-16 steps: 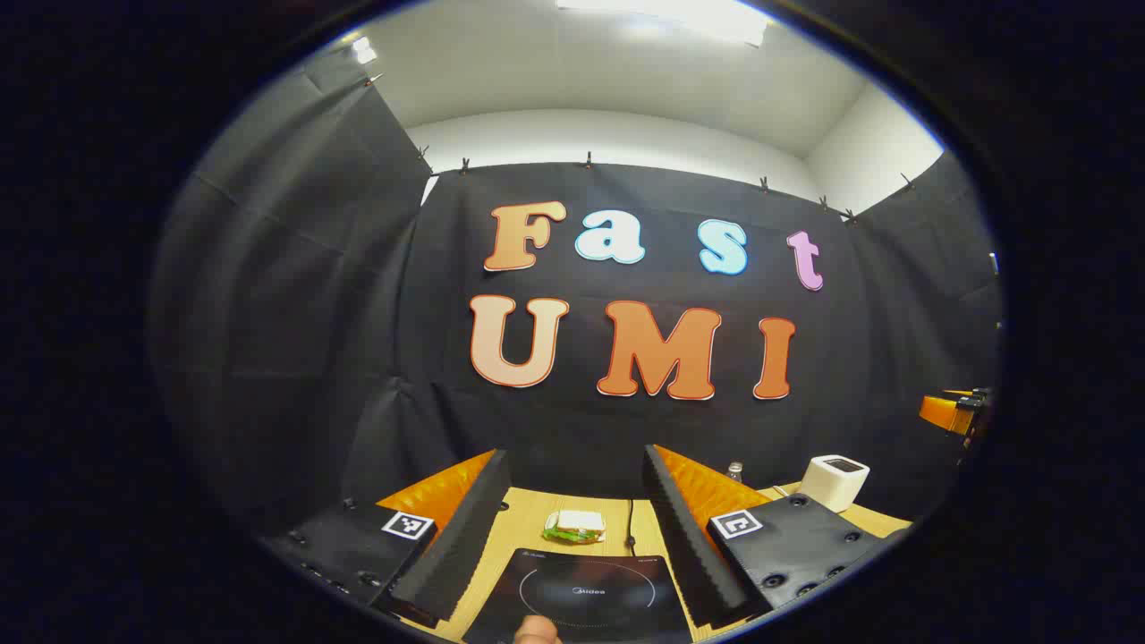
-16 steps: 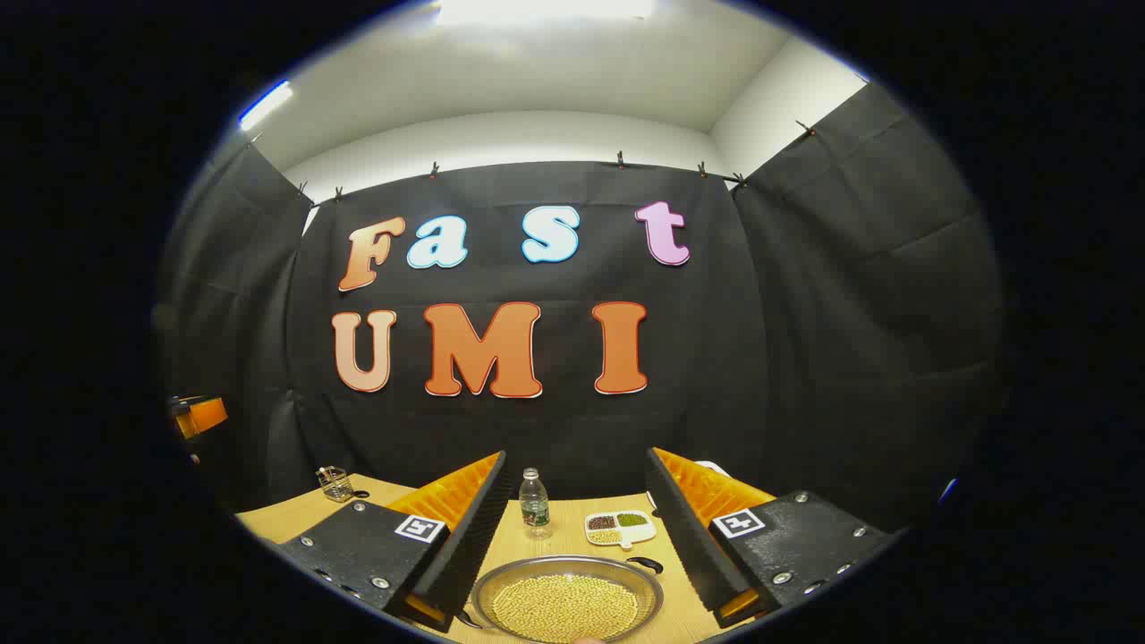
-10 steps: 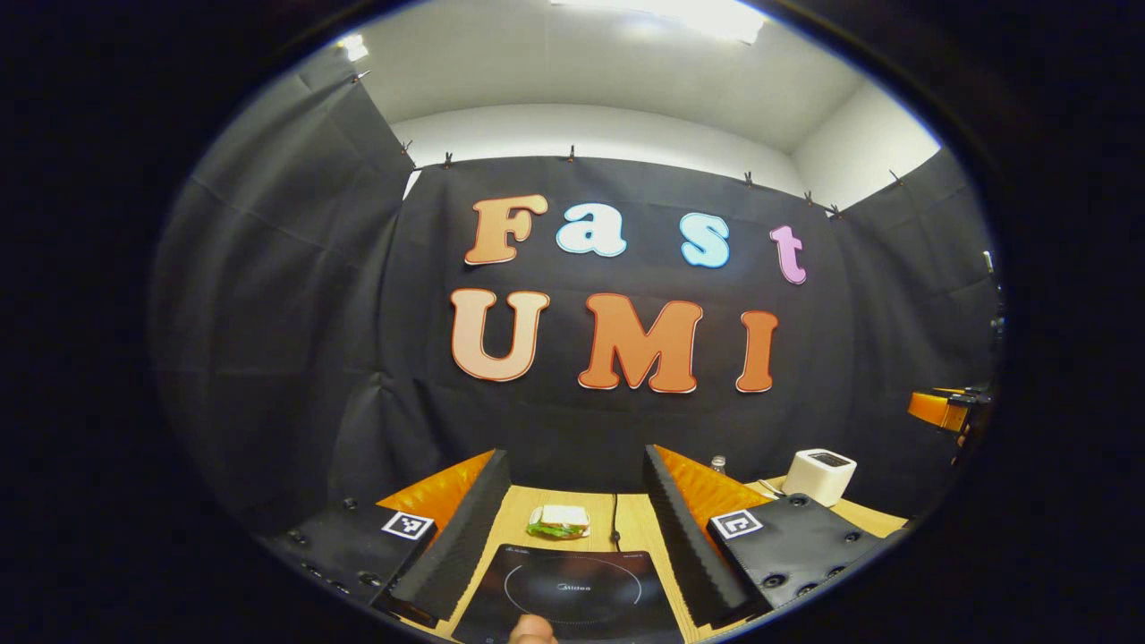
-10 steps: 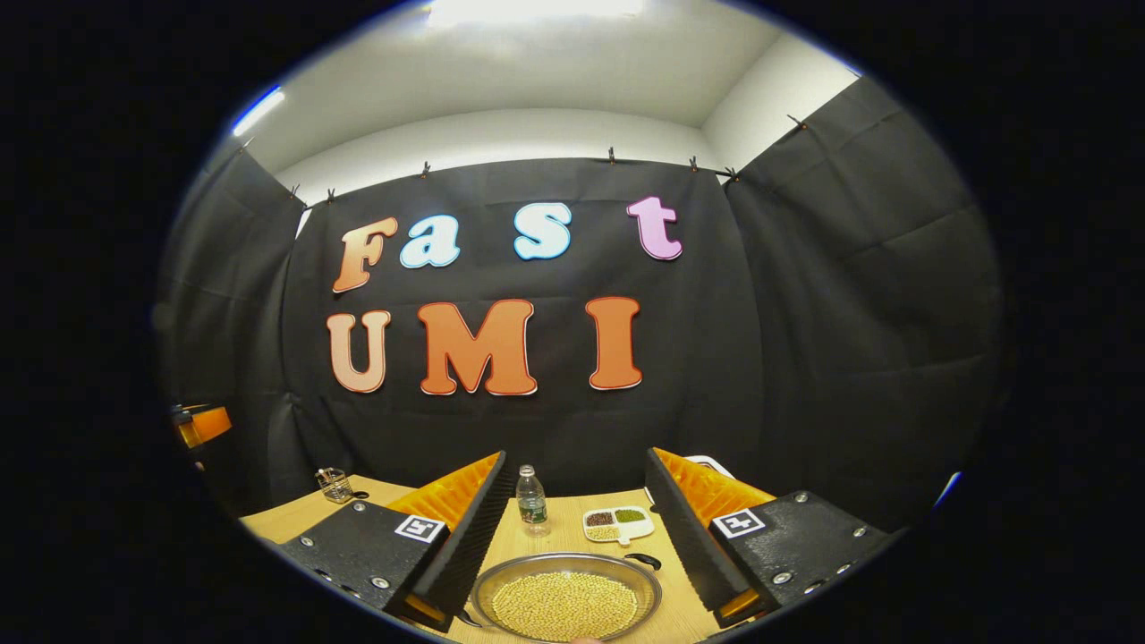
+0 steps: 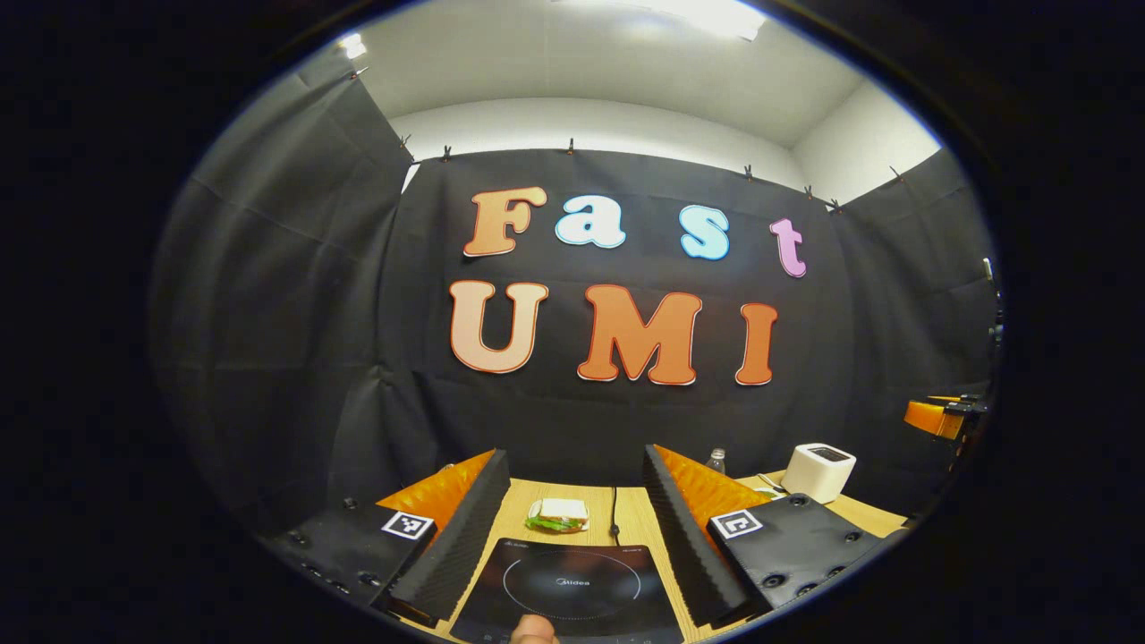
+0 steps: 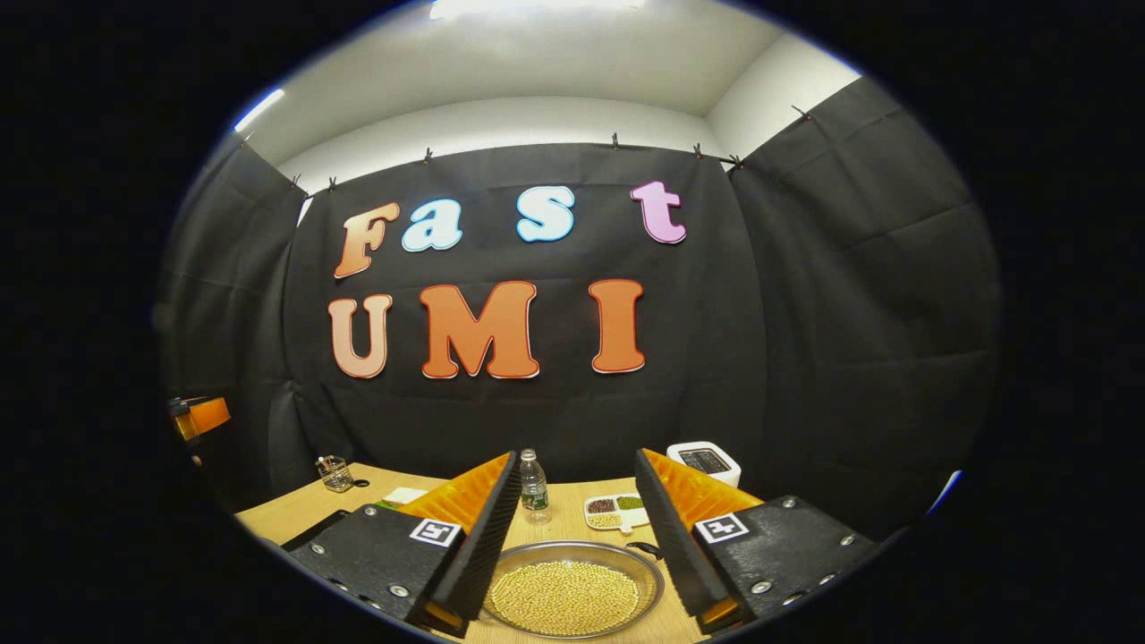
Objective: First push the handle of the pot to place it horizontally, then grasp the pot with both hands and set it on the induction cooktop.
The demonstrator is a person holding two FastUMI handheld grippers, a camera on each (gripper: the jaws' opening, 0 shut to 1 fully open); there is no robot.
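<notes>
On the table, between the spread fingers of the right gripper (image 6: 572, 537) in the right gripper view, the pot (image 6: 572, 595) is seen, shallow, metal and filled with small pale beans. Its dark handle (image 6: 646, 547) is glimpsed at the far right rim, partly hidden behind the right finger, so its exact angle cannot be told. Nothing is gripped; both fingers stand apart and clear of the rim. Just beyond the pot a bottle (image 6: 534, 487) and a divided dish (image 6: 615, 512) are set, and a white box (image 6: 703, 459) stands farther right.

In the left gripper view the cooktop (image 5: 571, 592) is framed by the left gripper (image 5: 572, 537), whose fingers are likewise parted and empty. A sandwich (image 5: 558, 516) and the cooktop's cord (image 5: 614, 517) lie behind it.

Several risks are judged. If the handle is pushed too hard, the pot may be slid into the bottle, which would easily be toppled. If the two grasps are made unevenly, the pot may be tilted and beans spilled. A thin rim may be slipped from the fingers under the load.
</notes>
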